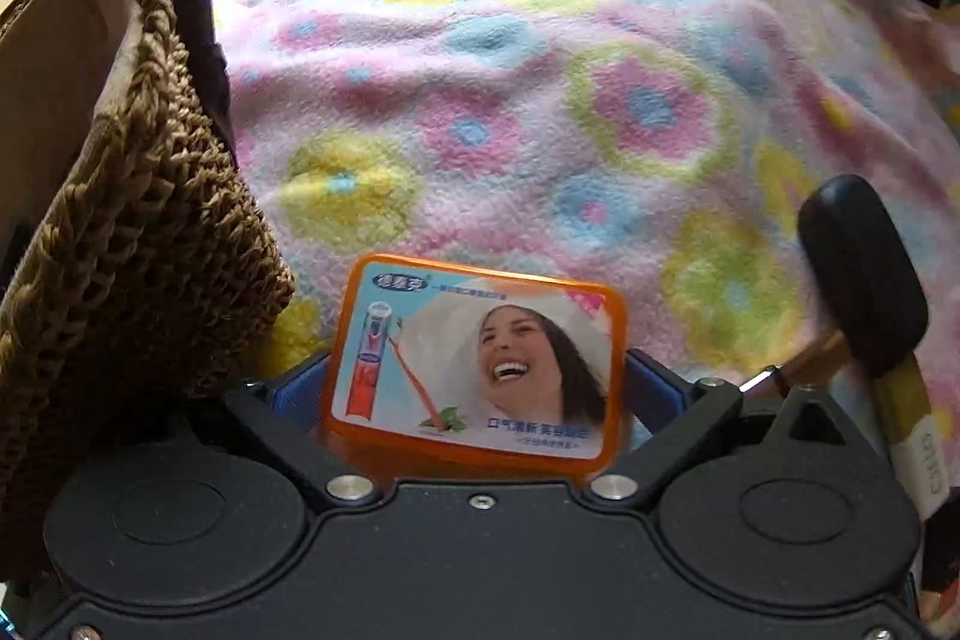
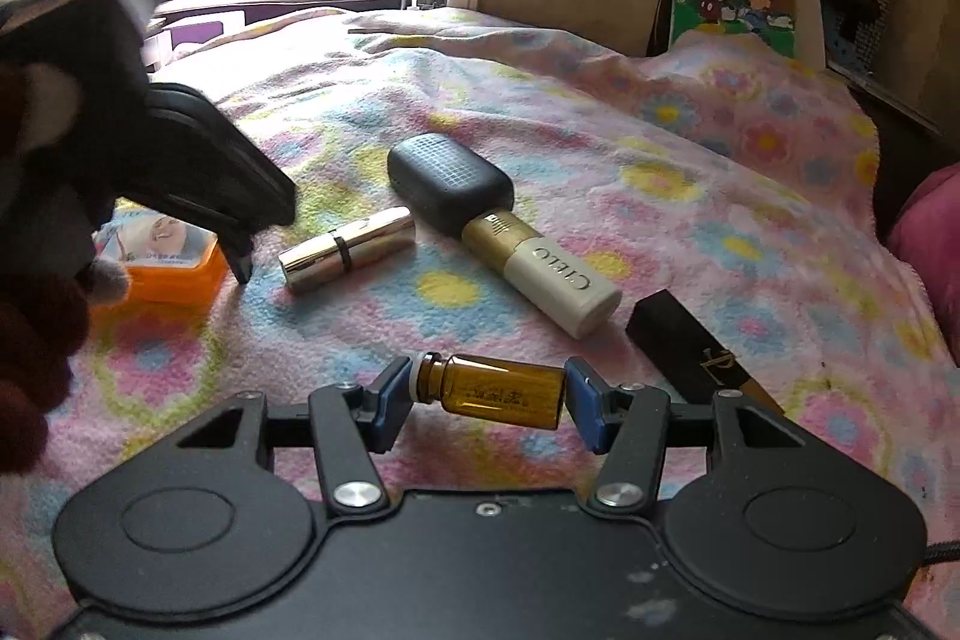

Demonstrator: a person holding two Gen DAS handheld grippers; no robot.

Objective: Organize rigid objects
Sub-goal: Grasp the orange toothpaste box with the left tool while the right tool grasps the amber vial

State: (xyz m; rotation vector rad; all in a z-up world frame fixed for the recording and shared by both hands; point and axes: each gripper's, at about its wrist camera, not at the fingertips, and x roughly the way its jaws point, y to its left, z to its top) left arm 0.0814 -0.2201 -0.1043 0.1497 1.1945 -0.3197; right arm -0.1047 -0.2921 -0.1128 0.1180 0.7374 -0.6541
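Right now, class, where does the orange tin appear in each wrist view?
Left wrist view: orange tin bottom centre, between the left tool's open fingers.
Right wrist view: orange tin at left, beneath the left tool.
Shared landmark: the black-capped CIELO bottle, at right edge in the left view.

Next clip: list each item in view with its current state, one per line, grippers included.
left gripper: open, straddling the orange box
orange box: lying on the blanket, not gripped
right gripper: shut on the amber vial
amber vial: held sideways, lifted
silver lipstick: lying, capped
white bottle: lying, black cap on
black tube: lying flat
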